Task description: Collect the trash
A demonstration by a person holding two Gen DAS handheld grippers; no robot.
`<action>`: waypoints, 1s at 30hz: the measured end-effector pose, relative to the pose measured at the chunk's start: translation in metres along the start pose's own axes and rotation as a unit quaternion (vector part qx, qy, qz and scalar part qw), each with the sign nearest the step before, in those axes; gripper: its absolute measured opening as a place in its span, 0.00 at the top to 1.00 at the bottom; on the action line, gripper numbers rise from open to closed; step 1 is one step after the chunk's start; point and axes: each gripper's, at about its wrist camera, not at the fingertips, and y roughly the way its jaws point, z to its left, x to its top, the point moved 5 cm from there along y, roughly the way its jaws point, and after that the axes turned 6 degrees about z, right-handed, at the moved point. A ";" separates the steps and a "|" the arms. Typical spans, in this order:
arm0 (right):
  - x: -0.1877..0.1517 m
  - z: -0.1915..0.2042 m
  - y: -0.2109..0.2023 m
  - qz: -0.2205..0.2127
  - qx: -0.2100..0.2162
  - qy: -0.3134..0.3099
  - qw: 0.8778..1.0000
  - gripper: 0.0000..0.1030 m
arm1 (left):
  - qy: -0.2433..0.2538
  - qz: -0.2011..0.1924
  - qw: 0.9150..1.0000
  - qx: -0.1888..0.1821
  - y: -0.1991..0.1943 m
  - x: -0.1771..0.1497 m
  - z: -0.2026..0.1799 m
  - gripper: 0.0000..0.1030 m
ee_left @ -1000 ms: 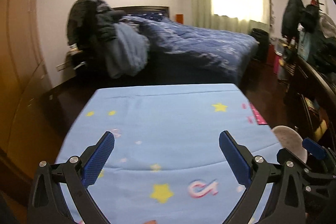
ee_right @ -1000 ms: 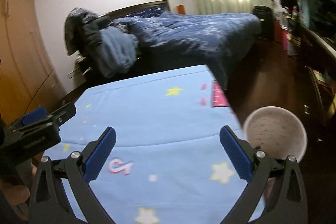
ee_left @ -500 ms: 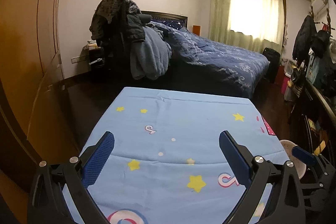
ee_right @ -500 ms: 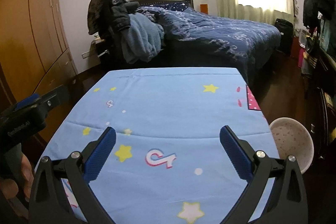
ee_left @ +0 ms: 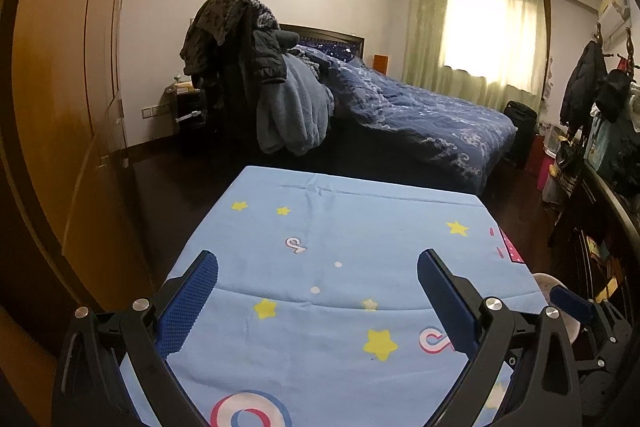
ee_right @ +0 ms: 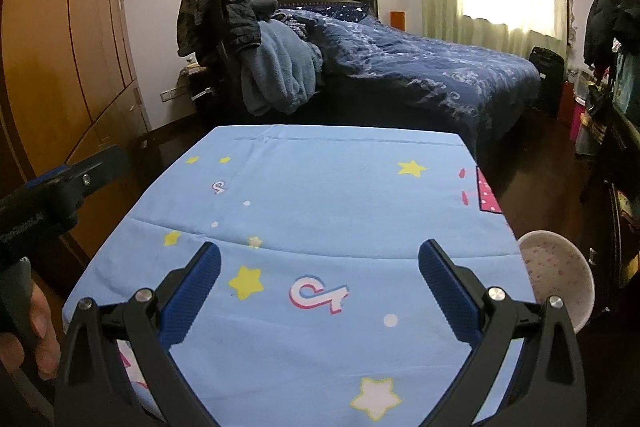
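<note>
A white speckled bin (ee_right: 556, 277) stands on the floor by the right edge of a table covered with a light blue star-print cloth (ee_right: 320, 195); a sliver of the bin shows in the left wrist view (ee_left: 554, 287). No trash shows on the cloth. My left gripper (ee_left: 318, 291) is open and empty above the cloth's near half (ee_left: 340, 247). My right gripper (ee_right: 320, 283) is open and empty above the cloth's near side. The left gripper's body also shows at the left edge of the right wrist view (ee_right: 60, 187).
A bed with a dark blue quilt (ee_left: 420, 115) stands beyond the table, with clothes piled on a chair (ee_left: 260, 79) at its left. Wooden wardrobes (ee_left: 60, 87) line the left wall. A dark cluttered dresser (ee_left: 600, 187) runs along the right.
Both grippers have drawn back and tilted up, so more of the cloth and the room shows. Both stay open and empty.
</note>
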 end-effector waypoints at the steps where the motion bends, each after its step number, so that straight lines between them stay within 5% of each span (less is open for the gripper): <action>1: 0.000 -0.002 0.000 0.000 0.000 0.002 1.000 0.03 | 0.002 0.001 1.000 0.000 0.000 0.000 -0.002 0.04; 30: -0.002 -0.015 -0.003 0.005 -0.005 0.013 1.000 0.03 | 0.014 0.006 1.000 -0.006 0.004 0.000 -0.015 0.04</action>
